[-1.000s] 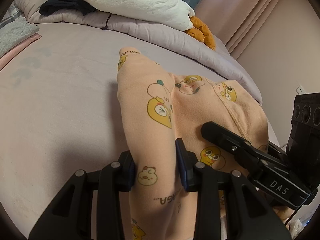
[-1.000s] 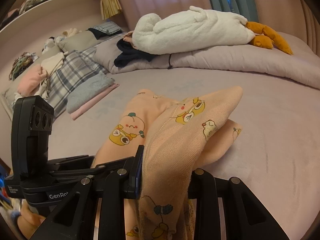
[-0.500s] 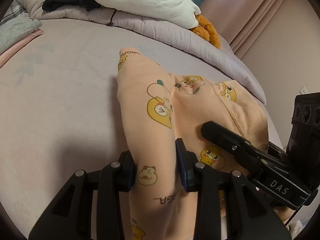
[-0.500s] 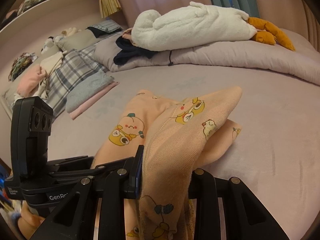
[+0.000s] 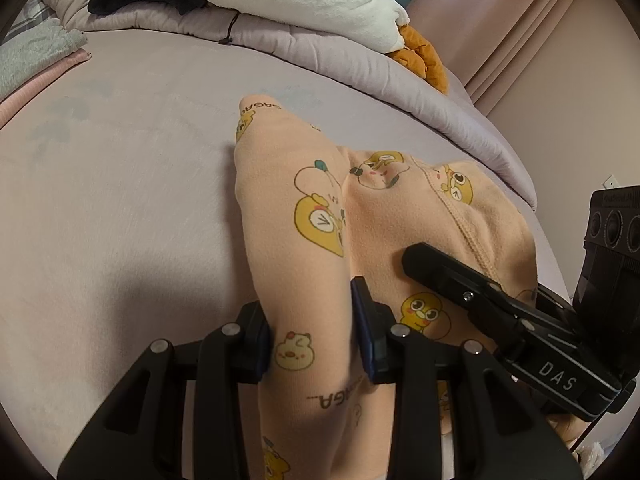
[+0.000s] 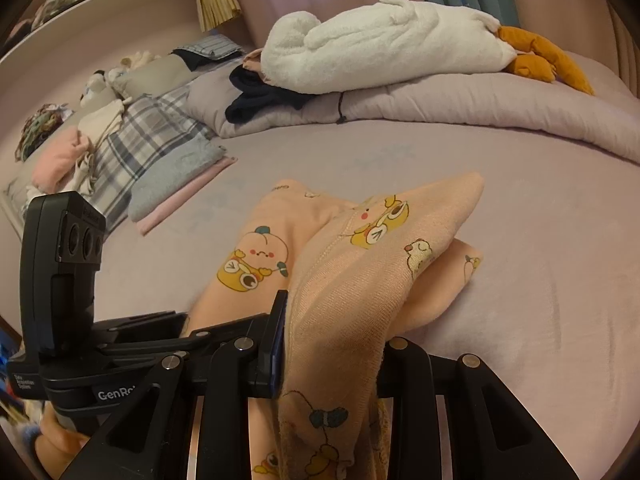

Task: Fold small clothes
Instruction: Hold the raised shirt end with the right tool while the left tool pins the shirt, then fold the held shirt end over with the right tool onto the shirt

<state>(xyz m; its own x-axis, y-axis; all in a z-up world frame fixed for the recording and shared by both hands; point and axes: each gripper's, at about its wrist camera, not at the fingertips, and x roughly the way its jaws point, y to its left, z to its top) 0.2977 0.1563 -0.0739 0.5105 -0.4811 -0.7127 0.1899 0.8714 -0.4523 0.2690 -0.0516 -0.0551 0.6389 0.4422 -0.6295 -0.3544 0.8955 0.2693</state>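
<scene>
A small peach garment (image 5: 312,208) printed with yellow cartoon animals lies partly on the lilac bed, its near end lifted. My left gripper (image 5: 312,340) is shut on a thick fold of its left side. My right gripper (image 6: 332,344) is shut on the right side of the same garment (image 6: 360,264), which drapes over its fingers. The right gripper also shows in the left wrist view (image 5: 480,296), lying across the cloth. The left gripper shows at the left of the right wrist view (image 6: 120,340). The garment's far tip rests on the bed.
A rolled lilac duvet (image 6: 440,108) with a white plush goose (image 6: 380,40) and dark clothes (image 6: 260,100) lies across the back. Folded grey and pink cloths (image 6: 176,188) and plaid bedding (image 6: 140,140) sit at the left. A wall (image 5: 560,100) stands to the right.
Both grippers keep their hold on the garment. The views have shifted slightly towards the back of the bed; the garment's shape is unchanged.
</scene>
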